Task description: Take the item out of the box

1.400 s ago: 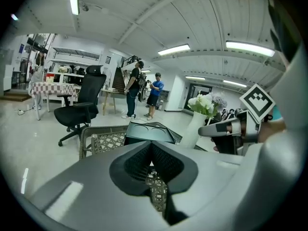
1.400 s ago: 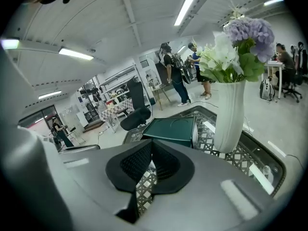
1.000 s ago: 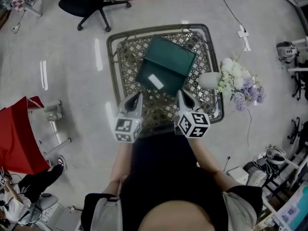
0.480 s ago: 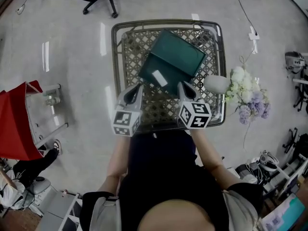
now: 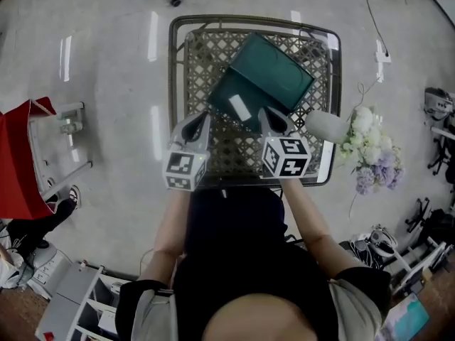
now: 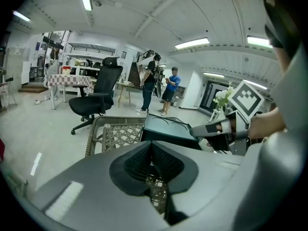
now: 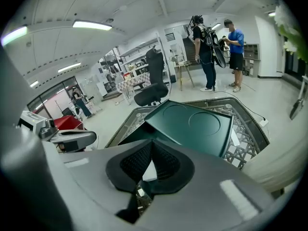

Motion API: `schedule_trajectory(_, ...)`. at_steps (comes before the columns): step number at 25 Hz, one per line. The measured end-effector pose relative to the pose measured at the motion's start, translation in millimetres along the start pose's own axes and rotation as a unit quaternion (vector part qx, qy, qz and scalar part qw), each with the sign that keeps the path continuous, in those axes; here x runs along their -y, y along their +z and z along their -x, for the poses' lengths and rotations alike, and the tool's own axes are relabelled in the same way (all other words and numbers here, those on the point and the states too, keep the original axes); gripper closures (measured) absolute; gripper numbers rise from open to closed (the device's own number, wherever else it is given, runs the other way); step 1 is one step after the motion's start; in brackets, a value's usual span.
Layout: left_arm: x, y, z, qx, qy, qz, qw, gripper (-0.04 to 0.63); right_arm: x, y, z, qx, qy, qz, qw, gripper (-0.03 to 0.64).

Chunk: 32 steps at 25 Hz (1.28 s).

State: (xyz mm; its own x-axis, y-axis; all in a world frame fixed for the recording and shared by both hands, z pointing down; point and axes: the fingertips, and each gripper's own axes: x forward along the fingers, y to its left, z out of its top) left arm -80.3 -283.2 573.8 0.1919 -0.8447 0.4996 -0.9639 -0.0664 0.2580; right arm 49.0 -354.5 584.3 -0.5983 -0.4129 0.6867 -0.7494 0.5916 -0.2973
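**A:** Closest in, the left gripper (image 5: pixel 200 119) is hovering over the front edge of the lattice table (image 5: pixel 173 84). Its pads are pressing together with nothing between them.

**B:** The right gripper (image 5: pixel 266 114) is doing the same, jaws closed tight and carrying nothing, its tip just beside the green box (image 5: pixel 274 73).

**A:** That box is sitting on the tabletop with its lid partly raised.

**B:** I'm not seeing what's inside, only a white label (image 5: pixel 239 107) is showing.

**A:** Further right, flowers (image 5: pixel 370 148) are lying beside the table.
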Motion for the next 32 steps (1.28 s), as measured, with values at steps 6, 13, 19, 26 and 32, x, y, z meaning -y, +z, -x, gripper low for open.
schedule_trajectory(6, -14, -2, -8, 0.002, 0.016, 0.014, 0.9998, 0.586, -10, -8, -20, -0.035, 0.019, 0.023, 0.999, 0.615)
schedule_trajectory(13, -22, -9, -15, 0.012, 0.027, 0.030, 0.9991, 0.586, -21, -17, -42, -0.065, 0.036, 0.054, 0.996, 0.615)
schedule_trajectory(19, -23, -18, -19, 0.016, 0.026, 0.048, 0.9984, 0.586, -28, -21, -59, -0.086, 0.056, 0.078, 0.992, 0.573)
schedule_trajectory(26, -24, -31, -25, 0.013, 0.027, 0.060, 0.9978, 0.586, -34, -35, -75, -0.121, 0.074, 0.088, 0.986, 0.469)
schedule_trajectory(32, -27, -41, -28, 0.008, 0.029, 0.069, 0.9972, 0.586, -34, -47, -89, -0.149, 0.075, 0.098, 0.981, 0.419)
